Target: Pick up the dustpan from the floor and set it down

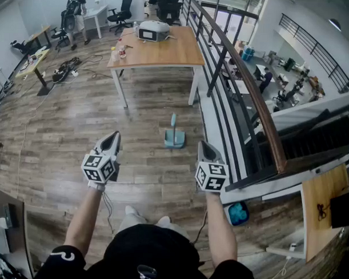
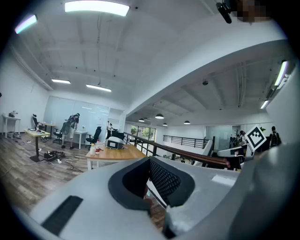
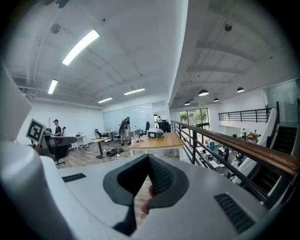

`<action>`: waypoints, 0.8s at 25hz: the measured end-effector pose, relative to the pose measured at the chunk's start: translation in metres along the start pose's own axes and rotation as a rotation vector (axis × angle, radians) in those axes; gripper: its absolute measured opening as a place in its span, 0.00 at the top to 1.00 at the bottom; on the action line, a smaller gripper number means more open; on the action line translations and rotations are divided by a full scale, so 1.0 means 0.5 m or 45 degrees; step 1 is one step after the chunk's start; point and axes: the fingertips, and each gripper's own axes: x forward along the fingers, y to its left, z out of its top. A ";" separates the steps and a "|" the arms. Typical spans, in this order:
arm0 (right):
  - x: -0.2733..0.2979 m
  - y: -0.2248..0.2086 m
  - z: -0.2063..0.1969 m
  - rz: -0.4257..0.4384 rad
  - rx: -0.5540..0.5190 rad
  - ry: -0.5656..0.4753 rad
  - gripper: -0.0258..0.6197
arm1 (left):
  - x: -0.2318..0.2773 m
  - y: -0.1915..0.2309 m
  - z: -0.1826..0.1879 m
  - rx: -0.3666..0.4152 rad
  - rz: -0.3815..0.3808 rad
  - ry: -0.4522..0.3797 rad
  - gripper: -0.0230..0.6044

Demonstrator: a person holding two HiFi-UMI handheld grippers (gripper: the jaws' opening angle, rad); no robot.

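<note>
Teal dustpan [image 1: 174,139] on wooden floor [image 1: 59,155] (left tool [image 1: 113,137], right tool [image 1: 205,146] closed).

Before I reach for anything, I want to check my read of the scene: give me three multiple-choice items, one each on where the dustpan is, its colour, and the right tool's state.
1. The dustpan is:
A) on a shelf
B) on the floor, ahead of the left tool and the right tool
C) in a bin

2. The dustpan's colour is:
A) red
B) black
C) light blue

3. The right tool is:
A) shut, holding nothing
B) shut on the dustpan's handle
C) wide open

Answers:
1 B: the head view shows it on the wood floor beyond both tools.
2 C: its pan and upright handle are both light blue.
3 A: the right gripper view shows the jaws together with nothing between them.
</note>
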 end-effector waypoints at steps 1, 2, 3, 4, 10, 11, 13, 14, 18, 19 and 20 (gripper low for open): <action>0.002 0.002 0.001 0.003 0.000 -0.001 0.97 | 0.001 0.001 0.000 -0.001 0.000 0.001 0.97; 0.003 0.004 0.002 0.005 0.000 -0.002 0.97 | 0.002 0.002 0.000 -0.002 0.000 0.002 0.97; 0.004 0.005 0.002 0.007 0.000 -0.002 0.97 | 0.004 0.003 0.000 -0.004 -0.001 0.003 0.97; 0.005 0.006 0.003 0.007 0.000 -0.001 0.97 | 0.005 0.002 0.000 -0.005 -0.003 0.003 0.97; 0.009 0.013 0.001 0.007 0.006 0.004 0.97 | 0.011 0.006 0.001 -0.006 -0.013 0.003 0.97; 0.010 0.013 0.002 0.007 0.010 0.007 0.97 | 0.013 0.006 0.003 -0.007 -0.013 0.003 0.97; 0.011 0.014 0.005 0.009 0.014 0.011 0.97 | 0.015 0.005 0.006 -0.008 -0.013 0.003 0.97; 0.010 0.013 0.005 0.010 0.014 0.013 0.97 | 0.015 0.003 0.006 -0.009 -0.012 0.005 0.97; 0.011 0.012 -0.005 0.015 0.017 0.023 0.97 | 0.015 -0.007 -0.006 -0.016 -0.015 0.012 0.97; 0.015 0.012 -0.006 0.018 0.016 0.024 0.97 | 0.017 -0.007 -0.009 -0.018 -0.015 0.014 0.97; 0.019 0.012 -0.007 0.020 0.016 0.025 0.97 | 0.020 -0.006 -0.013 -0.019 -0.015 0.017 0.97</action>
